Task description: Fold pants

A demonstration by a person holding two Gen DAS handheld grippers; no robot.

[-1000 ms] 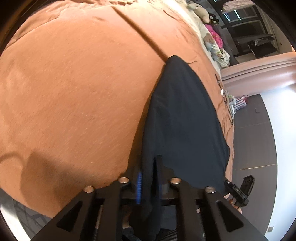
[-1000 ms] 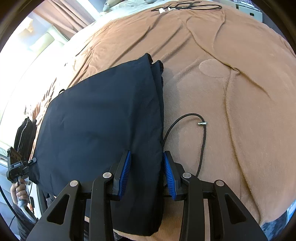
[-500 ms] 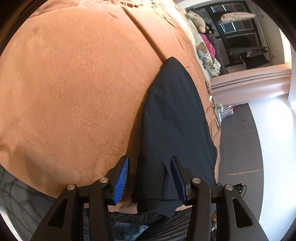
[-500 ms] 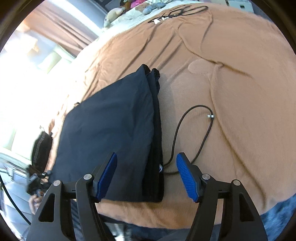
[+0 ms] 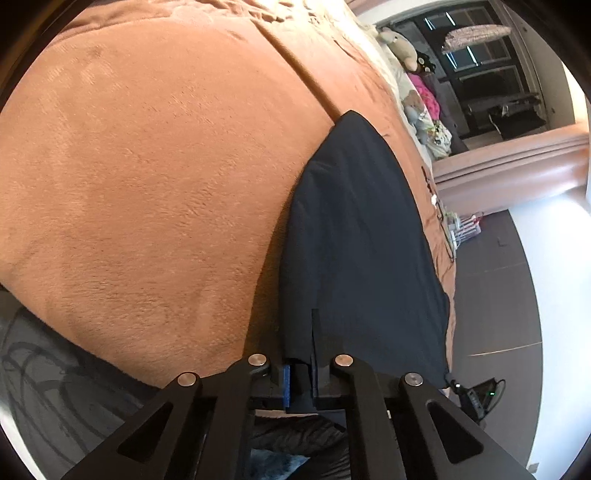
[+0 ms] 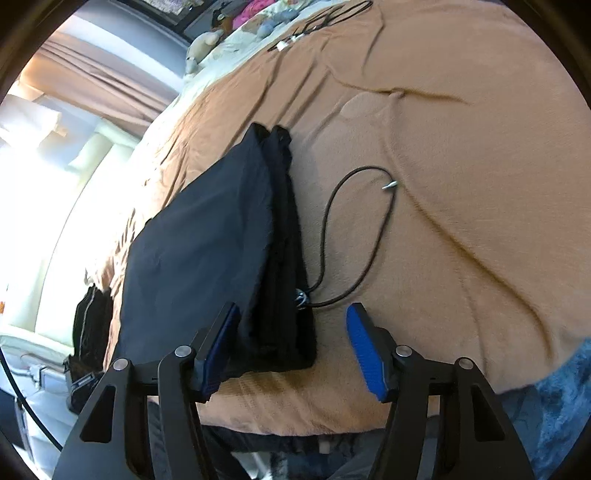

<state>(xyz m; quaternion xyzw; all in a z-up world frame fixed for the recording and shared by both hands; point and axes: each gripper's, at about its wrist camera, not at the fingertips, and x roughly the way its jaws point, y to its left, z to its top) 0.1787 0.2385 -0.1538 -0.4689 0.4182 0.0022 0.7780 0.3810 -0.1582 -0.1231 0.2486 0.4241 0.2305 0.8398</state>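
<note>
Dark navy pants [image 5: 362, 236] lie folded lengthwise on an orange-brown blanket [image 5: 155, 177], near the bed's front edge. My left gripper [image 5: 301, 376] is shut on the near corner of the pants. In the right wrist view the pants [image 6: 207, 258] lie with the stacked waistband end nearest me. My right gripper [image 6: 291, 350] is open, its blue pads on either side of that waistband corner, not touching it. A black drawstring cord [image 6: 351, 236] loops out from the waistband onto the blanket [image 6: 461, 155].
Soft toys [image 5: 406, 48] and bright clothes sit at the bed's far end. Cables [image 6: 317, 26] lie on the far blanket. Another dark garment [image 6: 88, 321] hangs at the bed's left edge. Grey floor and a pink curved wall [image 5: 517, 162] are to the right.
My left gripper, open half a second ago, has closed on the pants' near corner. My right gripper has opened wide and drawn back from the waistband toward the bed edge.
</note>
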